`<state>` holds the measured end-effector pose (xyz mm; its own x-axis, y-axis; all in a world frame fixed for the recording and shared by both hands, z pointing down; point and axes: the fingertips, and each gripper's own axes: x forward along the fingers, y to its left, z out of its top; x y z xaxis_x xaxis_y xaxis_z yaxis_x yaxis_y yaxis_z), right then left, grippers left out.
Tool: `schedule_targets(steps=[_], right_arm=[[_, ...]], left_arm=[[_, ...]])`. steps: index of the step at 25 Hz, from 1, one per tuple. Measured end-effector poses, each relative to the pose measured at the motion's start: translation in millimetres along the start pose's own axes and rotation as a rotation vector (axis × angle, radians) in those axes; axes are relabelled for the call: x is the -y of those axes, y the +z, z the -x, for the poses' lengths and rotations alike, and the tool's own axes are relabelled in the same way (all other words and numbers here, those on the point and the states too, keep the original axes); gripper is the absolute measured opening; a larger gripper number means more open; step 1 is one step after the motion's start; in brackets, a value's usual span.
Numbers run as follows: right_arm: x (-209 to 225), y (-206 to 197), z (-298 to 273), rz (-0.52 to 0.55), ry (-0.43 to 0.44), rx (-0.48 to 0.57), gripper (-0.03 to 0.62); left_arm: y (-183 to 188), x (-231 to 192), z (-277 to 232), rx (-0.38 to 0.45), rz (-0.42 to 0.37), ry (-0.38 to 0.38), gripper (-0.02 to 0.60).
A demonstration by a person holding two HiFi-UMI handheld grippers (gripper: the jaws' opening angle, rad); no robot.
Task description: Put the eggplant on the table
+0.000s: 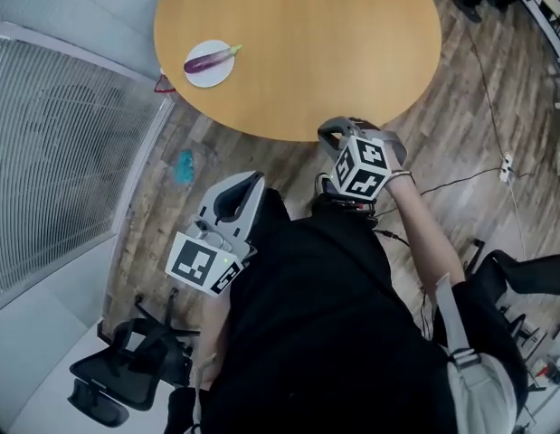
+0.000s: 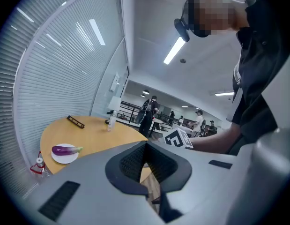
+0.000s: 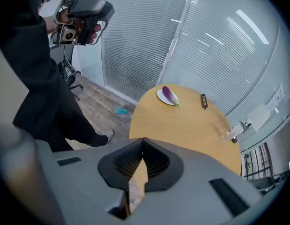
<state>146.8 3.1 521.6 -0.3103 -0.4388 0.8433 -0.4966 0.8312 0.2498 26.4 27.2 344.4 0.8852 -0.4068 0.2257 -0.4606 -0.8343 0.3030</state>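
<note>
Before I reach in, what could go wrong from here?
1. The eggplant lies on a small plate close to the rim of the table; a sideways nudge could push the plate and eggplant off the edge.
2. The left gripper and right gripper both have their jaws shut and empty; arriving shut would likely roll the eggplant instead of gripping it.

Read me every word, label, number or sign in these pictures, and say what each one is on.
No readable text anywhere.
Marker cubes: black-and-white square patterns only, no letters or numbers.
Bottle: any label is too small to read.
Dark bar on the table: too small to tell whether it has print.
</note>
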Motion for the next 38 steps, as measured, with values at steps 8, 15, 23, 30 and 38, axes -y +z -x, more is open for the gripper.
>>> schedule_targets(steps=[8, 15, 23, 30, 38], right_arm=[[-18, -45, 73, -0.158, 0.012, 0.196, 0.017], [-19, -38, 146, -0.406, 0.1, 0.531, 0.017], [-11, -42, 199, -0.611, 0.208, 0.778, 0.017], [-7, -30, 217, -0.621, 0.257, 0.834, 0.017], [2, -17, 225, -0.59, 0.27, 0.834, 0.017]], left_arm=[[-11, 79, -39, -0.015, -0.018, -0.017, 0.011], [-32, 123, -56, 0.0, 0.021, 0.037, 0.011], [-39, 150, -72, 0.018, 0.057, 0.076, 0.011], [-30, 141, -73, 0.056, 0.068, 0.095, 0.011], [-8, 138, -77, 0.09, 0.054, 0.102, 0.011]])
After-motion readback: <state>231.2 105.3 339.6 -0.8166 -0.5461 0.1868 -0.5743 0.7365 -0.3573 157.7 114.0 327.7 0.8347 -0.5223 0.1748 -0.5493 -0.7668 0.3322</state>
